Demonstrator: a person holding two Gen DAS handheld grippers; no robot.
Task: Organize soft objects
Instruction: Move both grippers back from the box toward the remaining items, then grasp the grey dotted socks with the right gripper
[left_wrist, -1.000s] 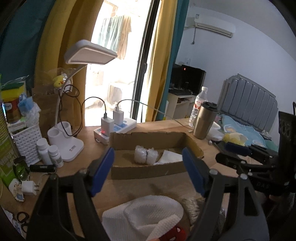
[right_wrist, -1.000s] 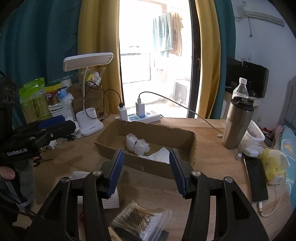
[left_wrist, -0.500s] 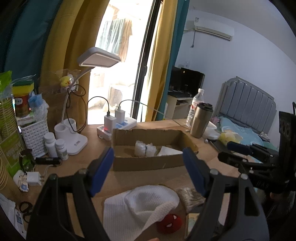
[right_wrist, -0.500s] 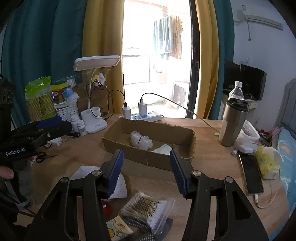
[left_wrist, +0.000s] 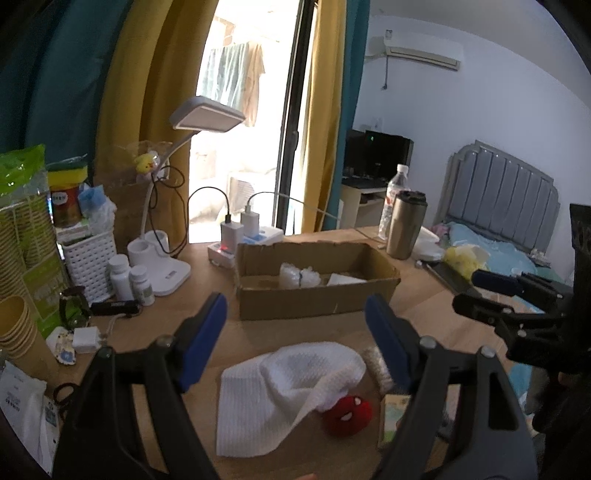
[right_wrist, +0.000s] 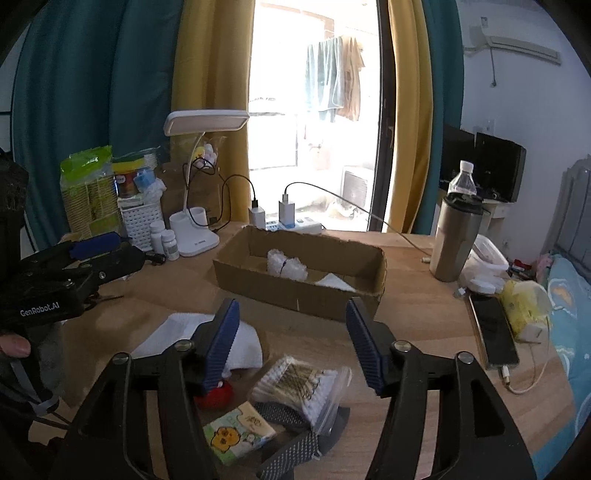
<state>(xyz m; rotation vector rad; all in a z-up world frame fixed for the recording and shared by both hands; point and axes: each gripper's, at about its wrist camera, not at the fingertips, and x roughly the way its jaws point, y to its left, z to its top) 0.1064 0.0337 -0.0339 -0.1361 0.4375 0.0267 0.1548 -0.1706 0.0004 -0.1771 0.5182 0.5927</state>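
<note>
A cardboard box (left_wrist: 317, 295) (right_wrist: 295, 291) sits mid-table and holds a white wrapped bundle (right_wrist: 286, 264) and a white sheet. In front of it lie a white towel (left_wrist: 280, 391) (right_wrist: 243, 341), a red plush ball (left_wrist: 347, 413) (right_wrist: 216, 397), a bag of cotton swabs (right_wrist: 299, 384) and a tissue pack with a yellow cartoon (right_wrist: 238, 432). My left gripper (left_wrist: 295, 336) is open and empty above the towel. My right gripper (right_wrist: 291, 339) is open and empty above the swab bag.
A white desk lamp (right_wrist: 195, 236), pill bottles (left_wrist: 129, 277), a white basket (left_wrist: 86, 258) and paper cups stand at the left. A power strip (left_wrist: 236, 247) lies behind the box. A steel tumbler (right_wrist: 456, 240), a phone (right_wrist: 493, 332) and a yellow tissue pack (right_wrist: 524, 310) are at the right.
Both grippers have pulled back and up from the box. The towel, red ball, swab bag and tissue pack have come more fully into view. Both stay open.
</note>
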